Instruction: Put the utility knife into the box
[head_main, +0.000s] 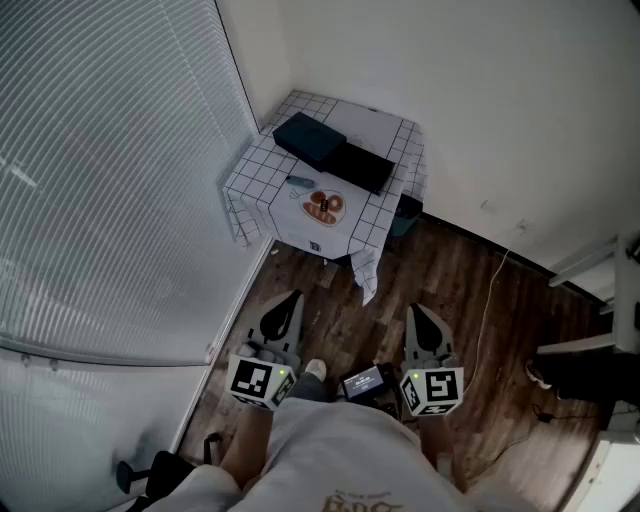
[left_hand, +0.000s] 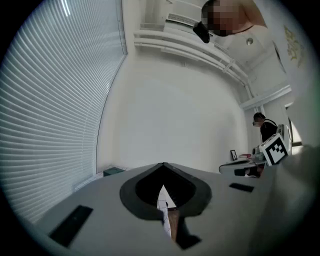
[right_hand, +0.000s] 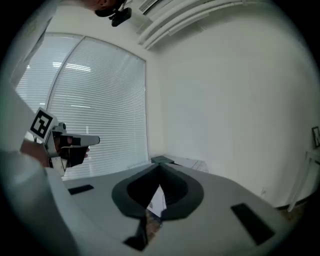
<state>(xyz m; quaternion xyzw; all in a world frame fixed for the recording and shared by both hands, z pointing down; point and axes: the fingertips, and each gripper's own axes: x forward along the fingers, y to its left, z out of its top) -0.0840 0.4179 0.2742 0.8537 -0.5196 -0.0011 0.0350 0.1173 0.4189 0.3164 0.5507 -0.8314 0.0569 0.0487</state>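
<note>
Far ahead in the head view, a small table with a white checked cloth (head_main: 375, 128) stands in the room's corner. On it are a dark teal box (head_main: 308, 138), a flat black piece (head_main: 360, 165), a small bluish utility knife (head_main: 300, 182) and an orange heart-shaped dish (head_main: 325, 206). My left gripper (head_main: 288, 302) and right gripper (head_main: 422, 314) hang low over the wooden floor, well short of the table. Both are shut with nothing between the jaws. The left gripper view shows its closed tips (left_hand: 163, 165) aimed at the wall; the right gripper view shows its own (right_hand: 160, 166) likewise.
Window blinds (head_main: 110, 170) fill the left side. A dark bin (head_main: 405, 215) stands beside the table. A white cable (head_main: 490, 290) trails over the floor, and white shelving (head_main: 600, 270) is at the right. A small lit device (head_main: 363, 382) sits between my grippers.
</note>
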